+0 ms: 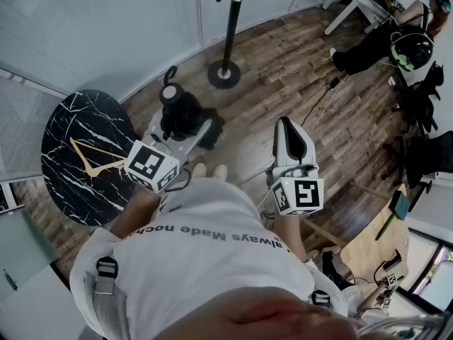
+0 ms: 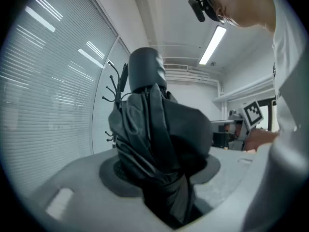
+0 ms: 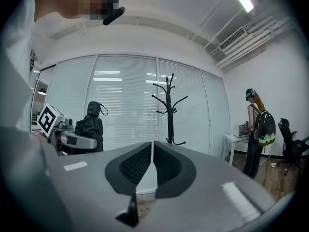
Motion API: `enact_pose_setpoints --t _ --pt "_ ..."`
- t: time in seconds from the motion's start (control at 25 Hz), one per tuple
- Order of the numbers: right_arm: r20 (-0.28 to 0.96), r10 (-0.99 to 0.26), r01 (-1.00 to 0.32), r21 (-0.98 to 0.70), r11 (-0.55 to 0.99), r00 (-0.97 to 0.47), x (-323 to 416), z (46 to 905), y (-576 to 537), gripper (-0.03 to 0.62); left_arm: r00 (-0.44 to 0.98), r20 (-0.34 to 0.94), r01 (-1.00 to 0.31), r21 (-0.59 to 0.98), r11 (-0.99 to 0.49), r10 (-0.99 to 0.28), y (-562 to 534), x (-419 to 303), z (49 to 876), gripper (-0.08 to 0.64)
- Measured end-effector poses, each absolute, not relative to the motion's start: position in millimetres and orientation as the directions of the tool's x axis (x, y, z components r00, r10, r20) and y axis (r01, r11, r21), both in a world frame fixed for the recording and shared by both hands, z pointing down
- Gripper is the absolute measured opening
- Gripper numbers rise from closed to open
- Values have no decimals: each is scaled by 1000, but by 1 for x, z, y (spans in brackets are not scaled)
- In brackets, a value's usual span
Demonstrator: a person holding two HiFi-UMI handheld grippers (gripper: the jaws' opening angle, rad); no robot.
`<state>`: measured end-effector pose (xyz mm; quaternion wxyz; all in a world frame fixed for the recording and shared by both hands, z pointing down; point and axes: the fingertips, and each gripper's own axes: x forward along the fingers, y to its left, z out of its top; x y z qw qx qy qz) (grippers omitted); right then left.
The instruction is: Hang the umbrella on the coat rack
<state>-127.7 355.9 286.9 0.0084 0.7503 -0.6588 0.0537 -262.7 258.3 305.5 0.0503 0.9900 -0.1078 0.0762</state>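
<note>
Now the left gripper [image 1: 181, 127] clamps the folded black umbrella [image 1: 180, 108], which stands upright with its strap loop on top. The coat rack [image 1: 229, 27] stands ahead, well apart, closest to this hand. The right gripper [image 3: 153, 166] is closed and empty.

Open wooden floor [image 1: 283, 69] lay before the coat rack [image 1: 233, 20]; the round marble worktop [image 1: 64, 126] crowded its left side.
</note>
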Motion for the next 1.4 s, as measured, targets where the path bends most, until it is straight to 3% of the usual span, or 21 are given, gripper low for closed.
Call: enact_pose_setpoints --t 0.88,1.4 --pt "113 -992 -993 -95 -71 60 -81 313 338 15 948 198 -274 101 -956 -250 248 -211 332 235" --pt "160 -986 -996 -70 -47 35 -38 326 220 15 944 201 -292 131 -947 -263 134 -166 355 235"
